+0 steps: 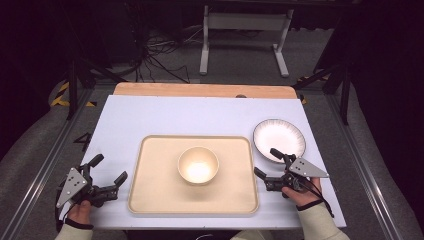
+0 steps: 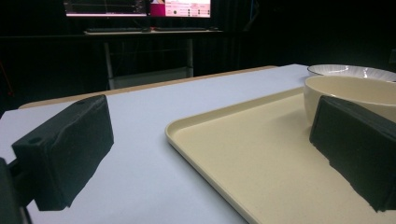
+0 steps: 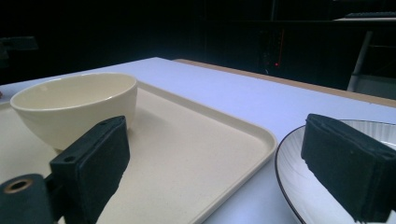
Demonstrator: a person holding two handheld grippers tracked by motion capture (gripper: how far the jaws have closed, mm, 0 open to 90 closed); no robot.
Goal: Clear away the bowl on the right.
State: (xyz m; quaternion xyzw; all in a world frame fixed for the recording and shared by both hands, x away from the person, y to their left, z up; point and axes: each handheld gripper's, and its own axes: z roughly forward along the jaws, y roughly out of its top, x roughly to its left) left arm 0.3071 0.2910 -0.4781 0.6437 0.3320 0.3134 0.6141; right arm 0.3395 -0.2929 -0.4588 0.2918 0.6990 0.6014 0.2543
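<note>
Nearest the high camera, at the bottom edge, two hands come in, each with a hand-held gripper. The left hand-held gripper [image 1: 107,168] sits over the table's left front, just beside the tray, its jaws spread wide and holding nothing. The right hand-held gripper [image 1: 267,163] is likewise released, its jaws apart between the tray's right edge and the plate; in the right gripper view one jaw stands over the tray and the other over the plate's rim.

No readable writing shows on any item; a lit monitor [image 2: 138,7] glows in the left gripper view, but its text is too small to make out.

The table [image 1: 165,115] has a pale blue-white top with a wooden strip along its far edge. Around it the room is dark, with grey floor, cables and a white stand [image 1: 245,35] behind.

A cream bowl [image 1: 198,165] stands upright near the middle of the beige tray [image 1: 150,195]. The white plate [image 1: 279,138], dark-rimmed with fine ribs, lies just right of the tray.
</note>
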